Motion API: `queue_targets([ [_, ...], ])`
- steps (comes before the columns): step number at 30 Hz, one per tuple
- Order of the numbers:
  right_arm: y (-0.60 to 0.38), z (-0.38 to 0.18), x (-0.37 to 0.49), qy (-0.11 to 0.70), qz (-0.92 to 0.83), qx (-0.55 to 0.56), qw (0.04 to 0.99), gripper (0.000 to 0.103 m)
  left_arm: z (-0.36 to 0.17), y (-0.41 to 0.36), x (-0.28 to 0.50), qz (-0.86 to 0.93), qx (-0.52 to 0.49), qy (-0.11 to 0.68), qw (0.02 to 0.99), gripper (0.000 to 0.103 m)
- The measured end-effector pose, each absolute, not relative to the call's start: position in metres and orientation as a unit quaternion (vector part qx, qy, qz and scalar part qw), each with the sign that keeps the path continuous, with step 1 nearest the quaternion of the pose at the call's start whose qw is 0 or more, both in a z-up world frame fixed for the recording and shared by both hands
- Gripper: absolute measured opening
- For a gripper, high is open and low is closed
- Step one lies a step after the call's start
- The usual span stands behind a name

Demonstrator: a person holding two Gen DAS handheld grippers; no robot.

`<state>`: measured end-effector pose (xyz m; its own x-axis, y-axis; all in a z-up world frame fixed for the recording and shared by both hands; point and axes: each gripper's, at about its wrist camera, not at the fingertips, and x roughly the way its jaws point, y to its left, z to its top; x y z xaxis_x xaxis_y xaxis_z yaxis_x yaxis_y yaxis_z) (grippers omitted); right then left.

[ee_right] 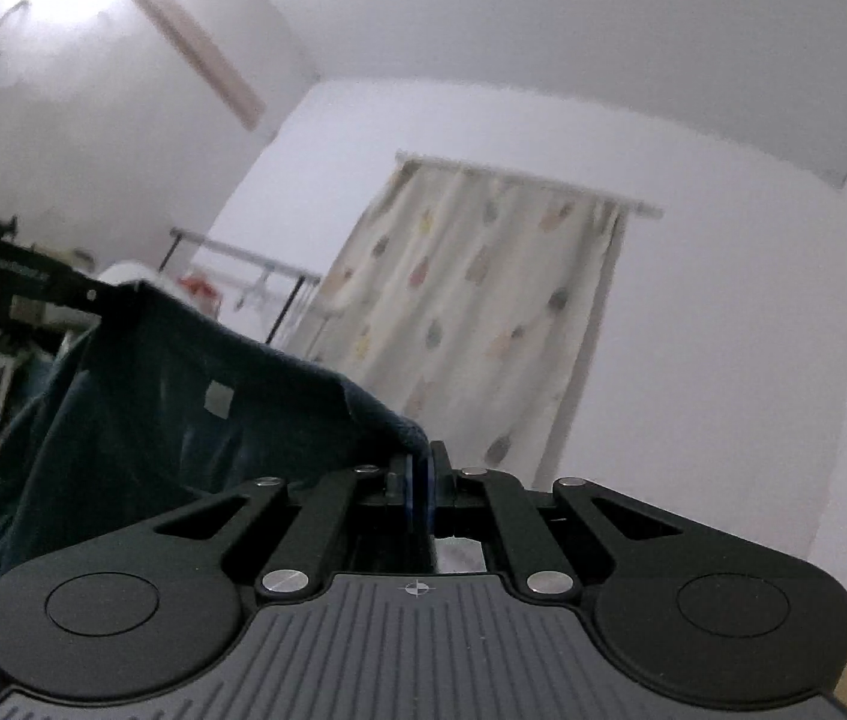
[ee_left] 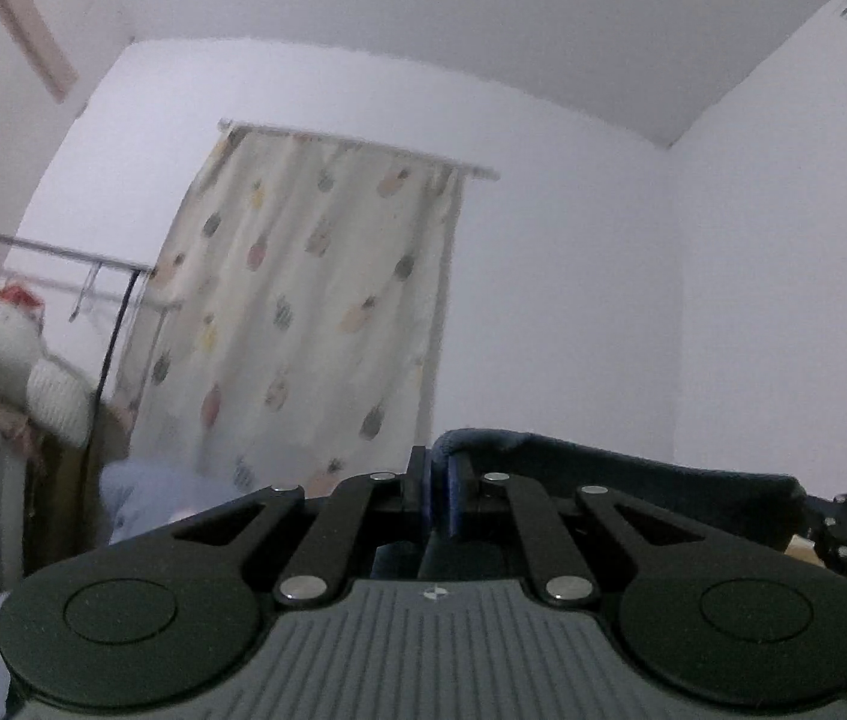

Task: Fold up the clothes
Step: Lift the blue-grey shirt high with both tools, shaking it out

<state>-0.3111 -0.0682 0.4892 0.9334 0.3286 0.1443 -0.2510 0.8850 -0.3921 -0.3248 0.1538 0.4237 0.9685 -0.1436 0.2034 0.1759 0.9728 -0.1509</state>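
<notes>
Both wrist cameras sit close behind their jaws, facing slightly upward. Shared: cream patterned fabric curtain [ee_left: 315, 300] [ee_right: 471, 312], white walls.

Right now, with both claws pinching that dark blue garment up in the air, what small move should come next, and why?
Probably draw the two grippers slightly apart. The left gripper and right gripper are each shut on the top edge of the dark blue garment, and that edge sags between them while the cloth hangs in folds. Tautening it should flatten it for folding.
</notes>
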Motion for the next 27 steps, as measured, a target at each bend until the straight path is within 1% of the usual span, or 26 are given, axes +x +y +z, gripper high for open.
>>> queue_targets([
  [14,-0.116,0.599,-0.452,-0.259,0.124,-0.235,0.929,0.005,0.497,0.135,-0.425,-0.144,-0.05,-0.222,0.963,0.008],
  [17,-0.129,0.617,-0.474,-0.281,0.126,-0.239,0.921,0.005,0.505,0.134,-0.434,-0.16,-0.041,-0.23,0.959,0.008],
  [21,-0.147,0.63,-0.487,-0.294,0.126,-0.24,0.917,0.005,0.505,0.131,-0.43,-0.179,-0.038,-0.221,0.958,0.008],
  [25,-0.162,0.625,-0.475,-0.288,0.13,-0.235,0.919,0.005,0.49,0.127,-0.405,-0.178,-0.029,-0.21,0.961,0.008],
  [27,-0.17,0.62,-0.458,-0.272,0.135,-0.229,0.925,0.005,0.479,0.127,-0.381,-0.174,-0.03,-0.194,0.965,0.008],
])
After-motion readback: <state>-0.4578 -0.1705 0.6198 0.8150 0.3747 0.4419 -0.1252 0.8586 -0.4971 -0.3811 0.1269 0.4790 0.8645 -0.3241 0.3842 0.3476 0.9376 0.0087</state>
